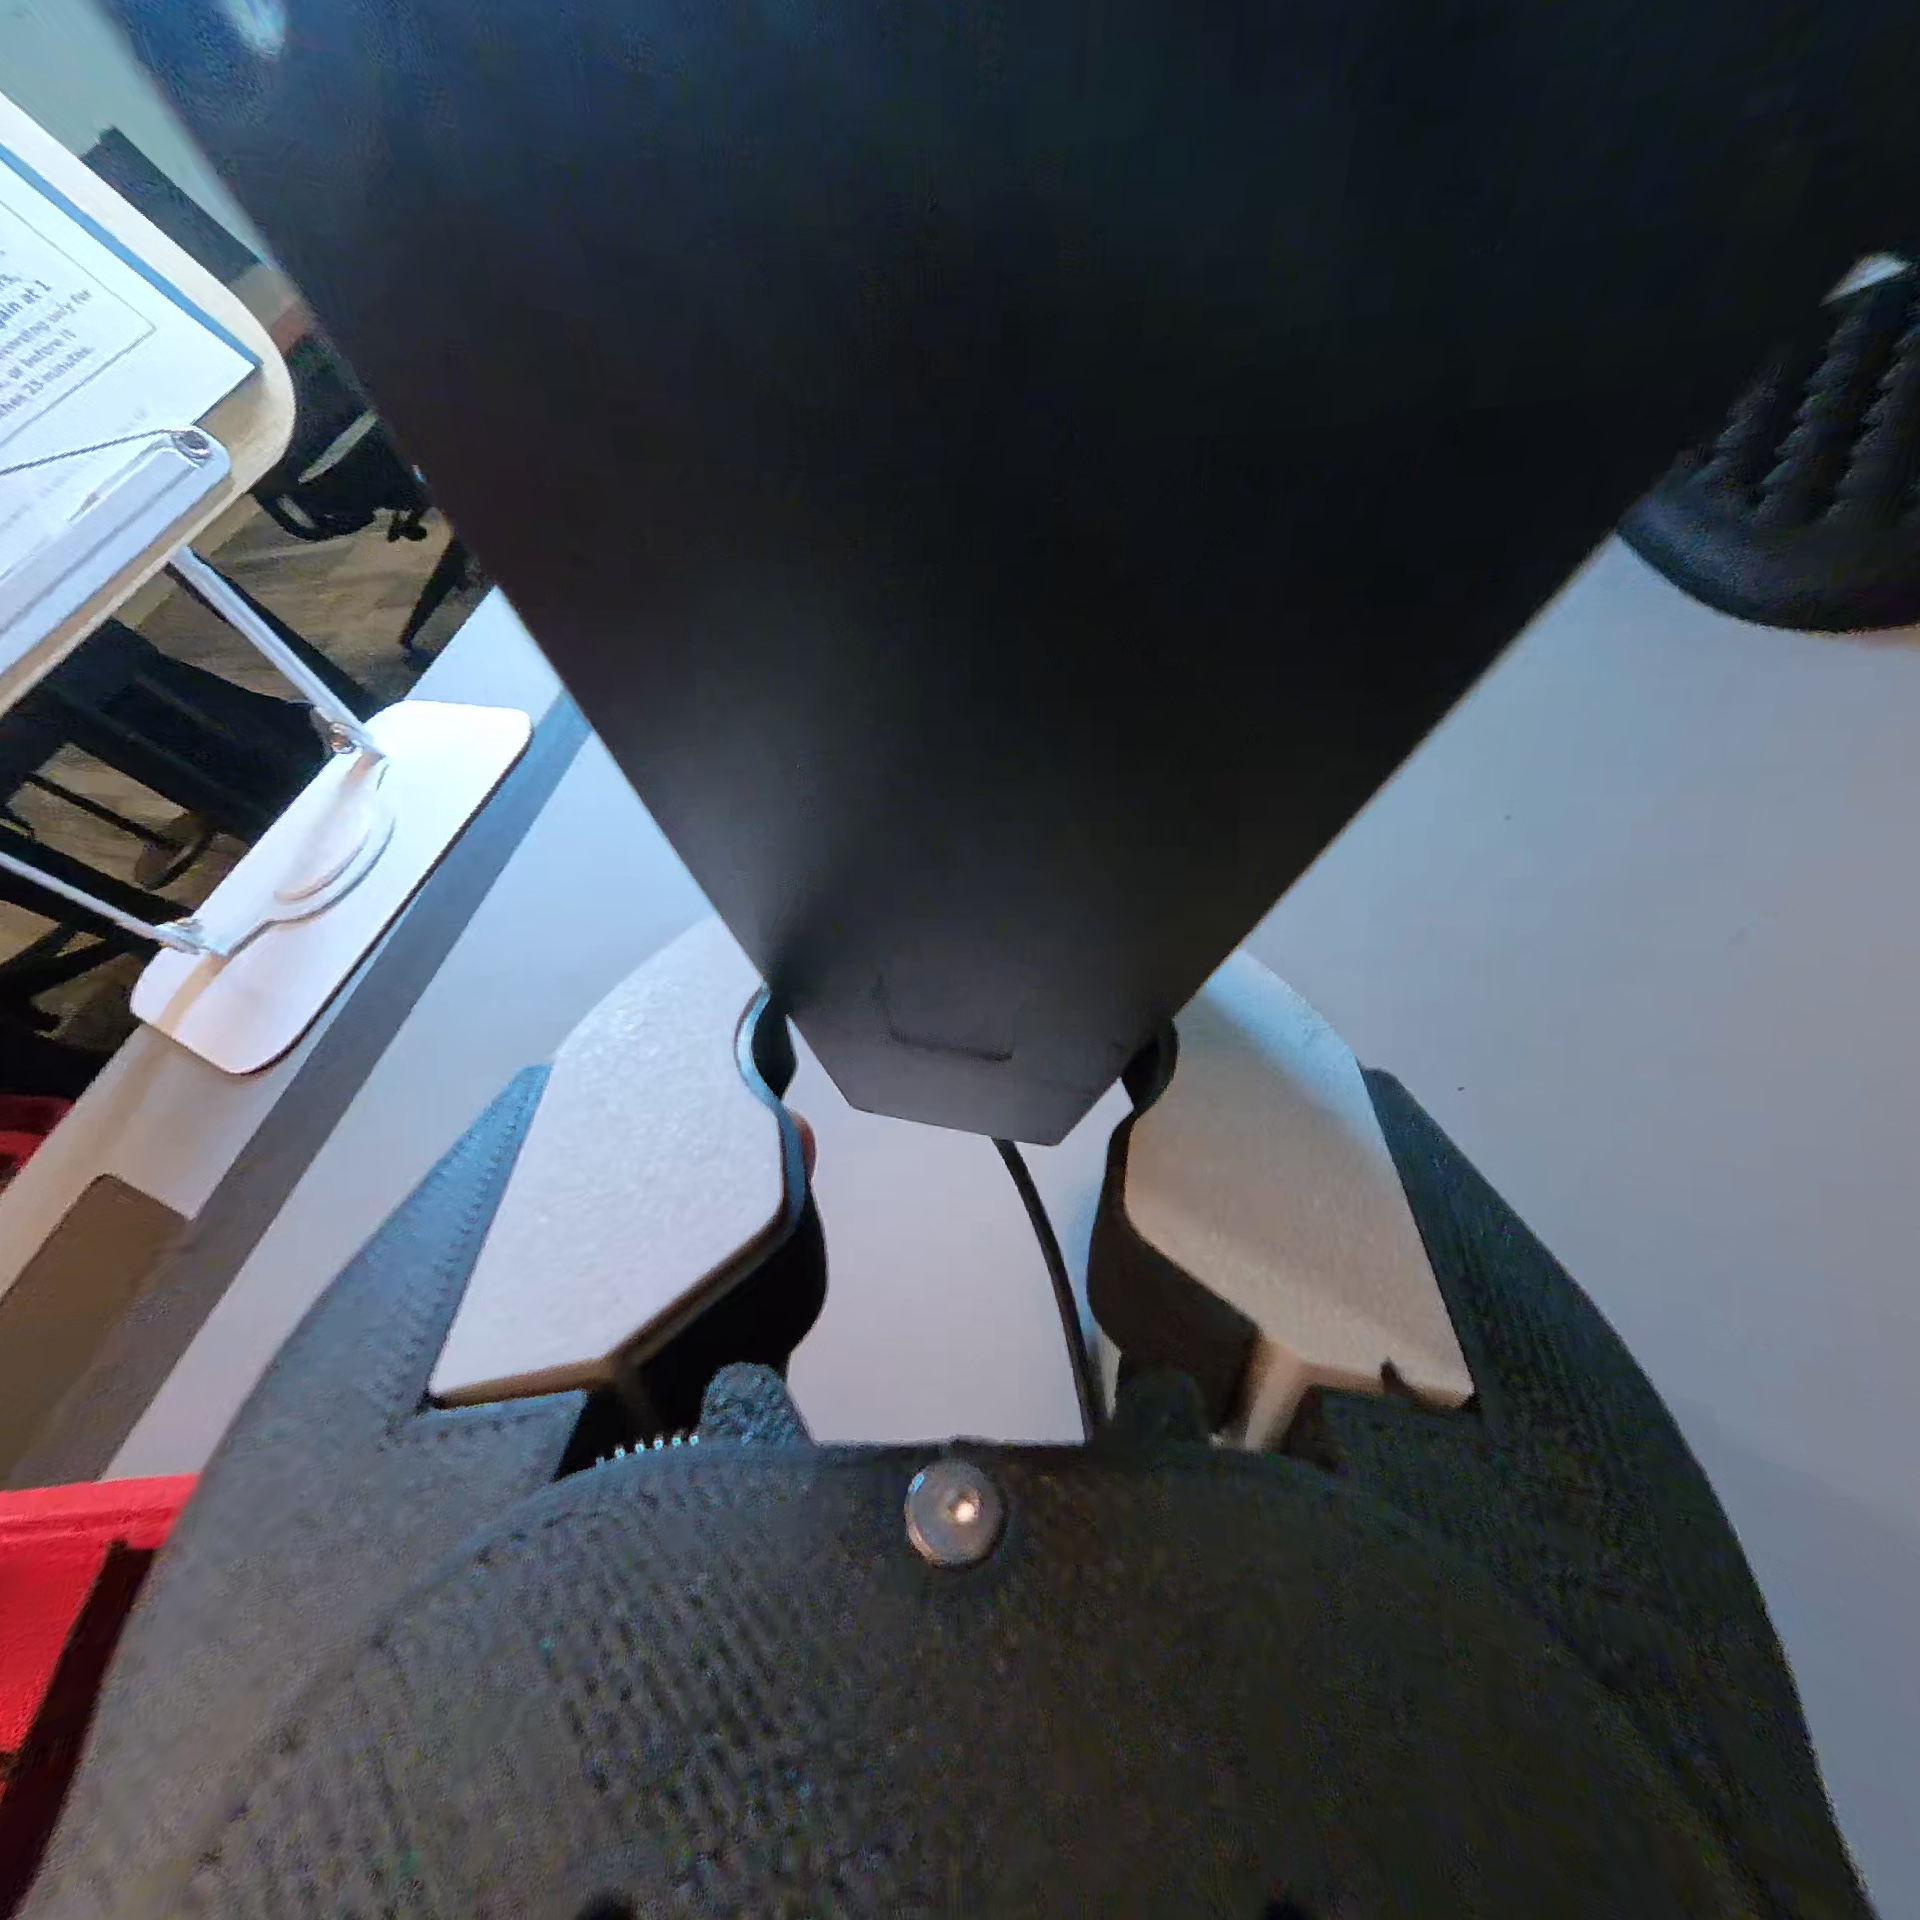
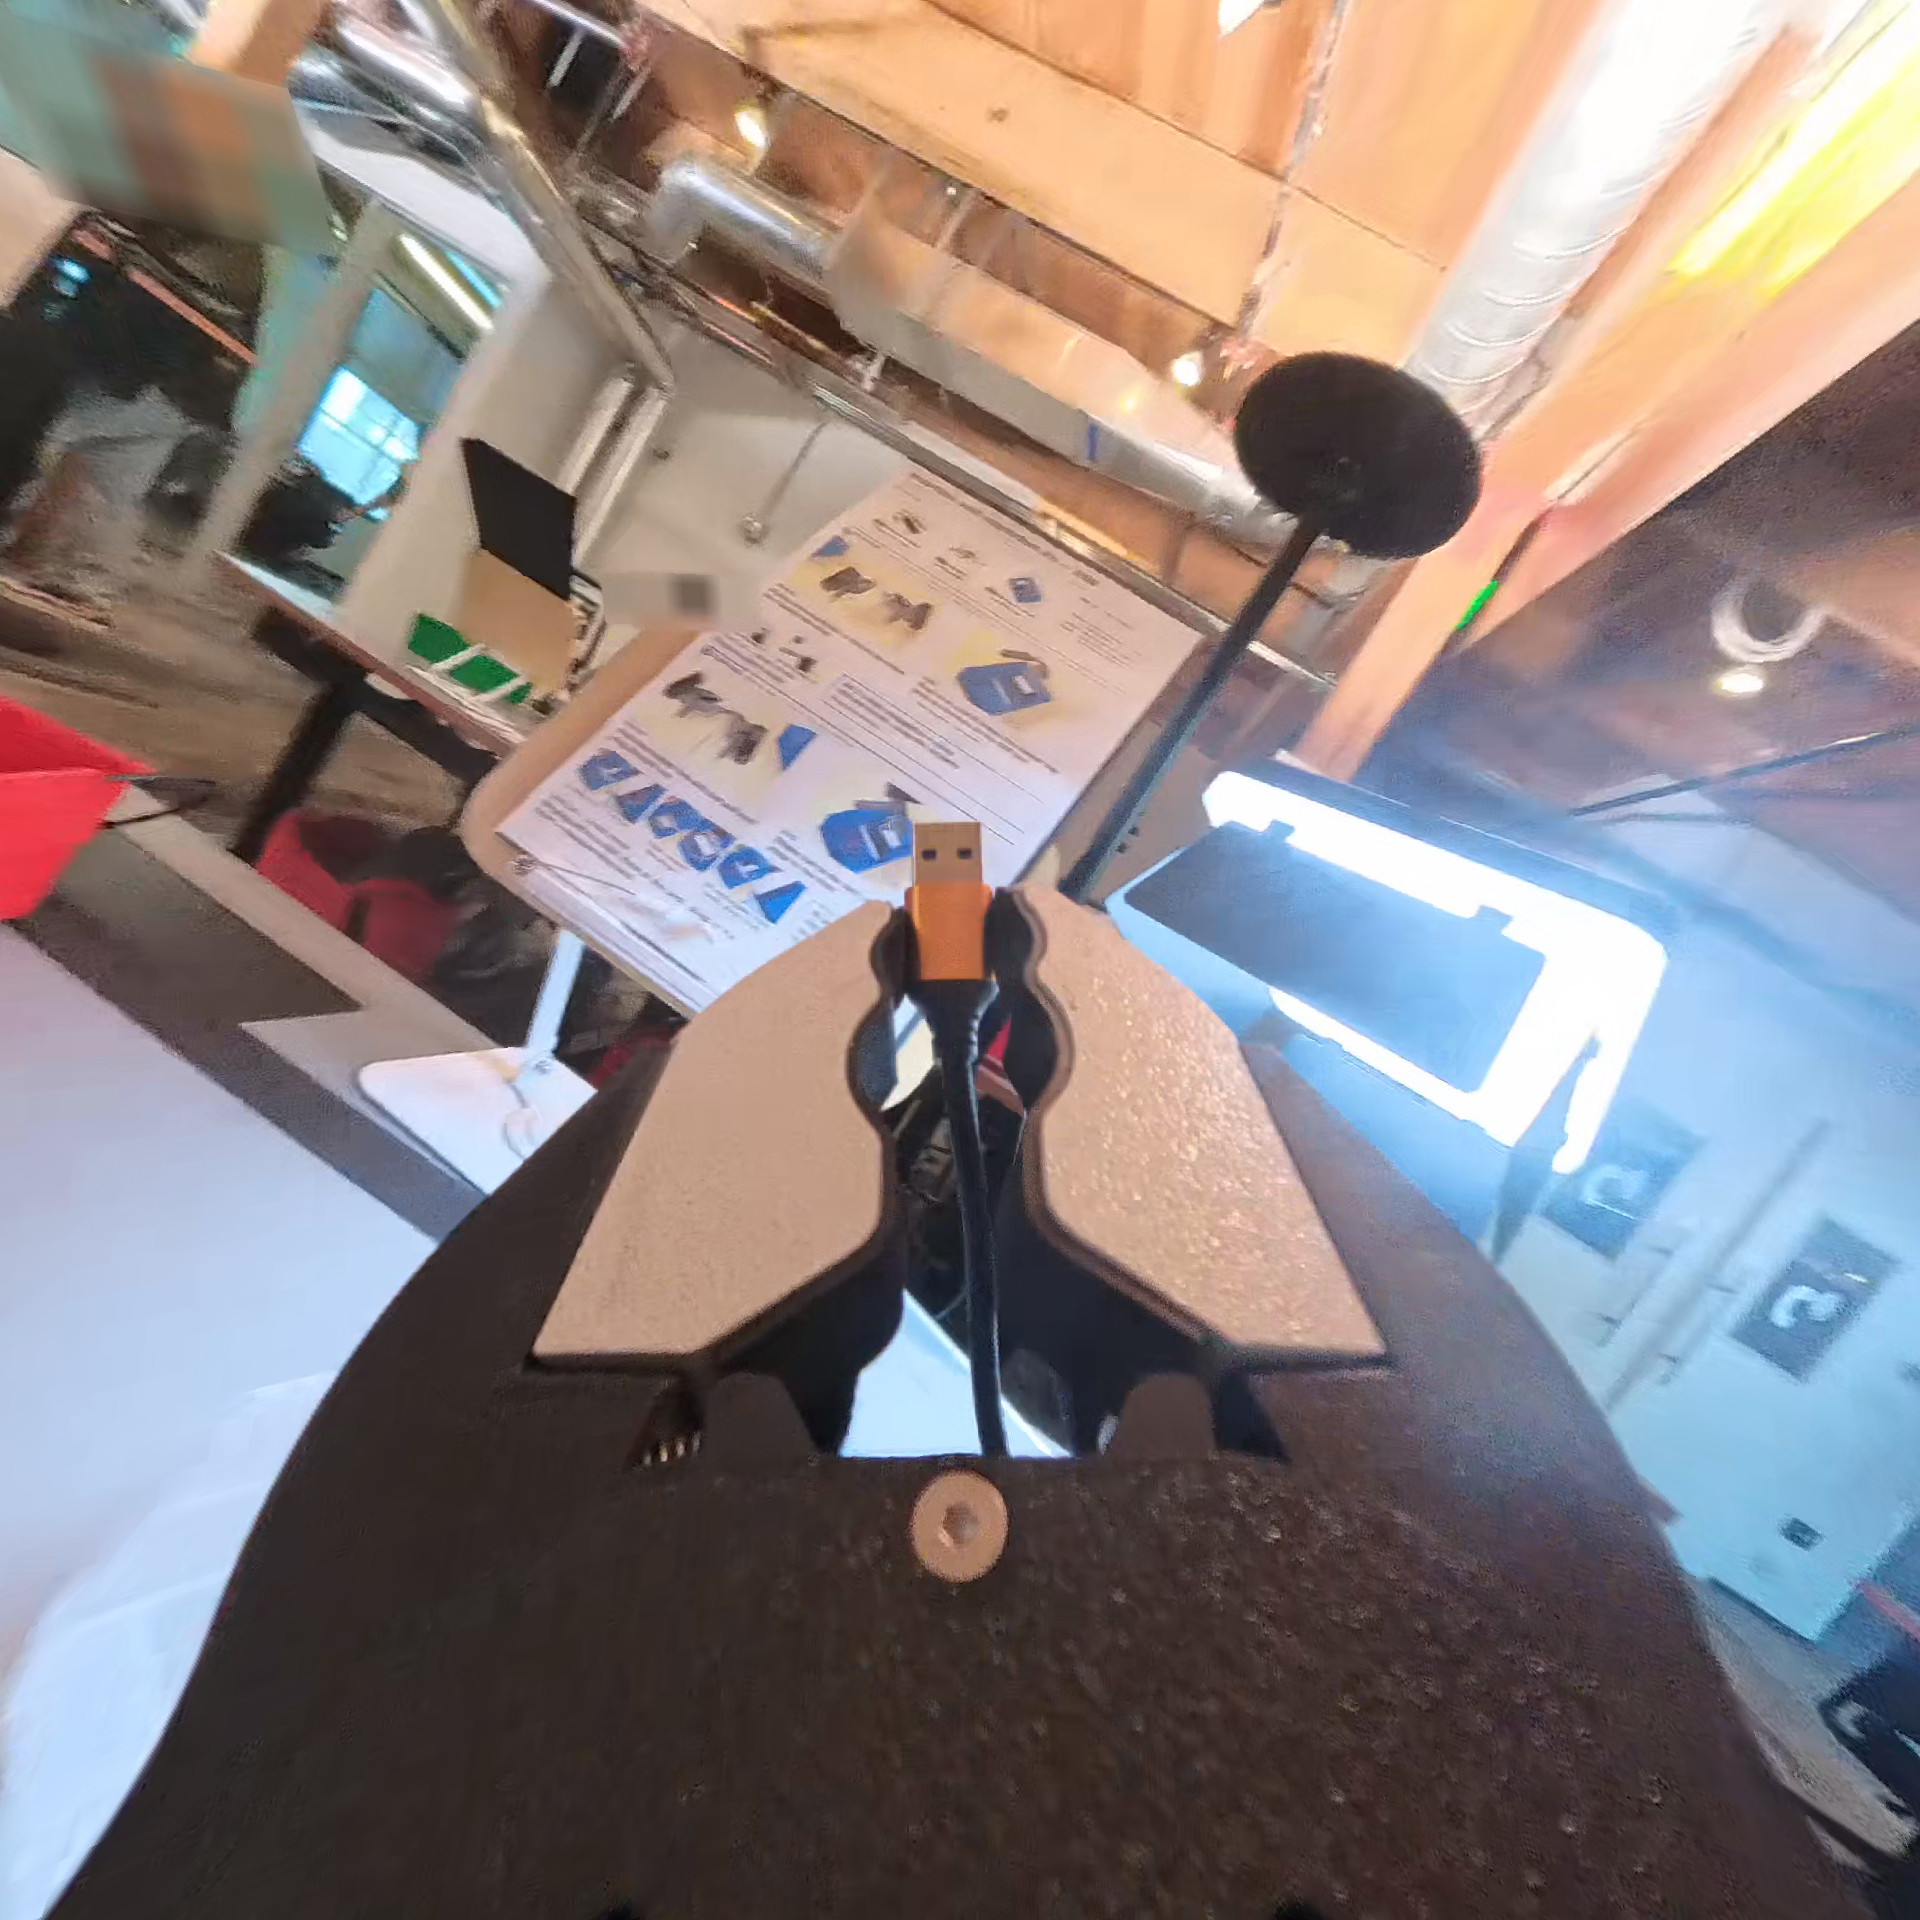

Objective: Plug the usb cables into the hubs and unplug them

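In the left wrist view my left gripper (image 1: 961,1039) is shut on the narrow end of a black hub (image 1: 935,520). The hub's body rises away from the fingers and fills most of the view. A thin black cable (image 1: 1049,1247) runs from the hub's end down between the fingers. Part of the other gripper (image 1: 1808,468) shows at the upper right, beside the hub. In the right wrist view my right gripper (image 2: 948,914) is shut on the orange USB plug (image 2: 945,930), held in the air. Its metal tip (image 2: 948,852) sticks out past the fingertips. Its black cable (image 2: 971,1195) trails back between the fingers.
A white table (image 1: 1558,935) lies below. A sign stand with a printed sheet (image 2: 862,707) and a white base (image 1: 343,862) stands at the table's edge. A red bin (image 1: 62,1621) is at the left. A round black pad on a thin rod (image 2: 1351,468) and a lit panel (image 2: 1455,966) stand beyond. About 30 centimeters separates my left fingertips from my right.
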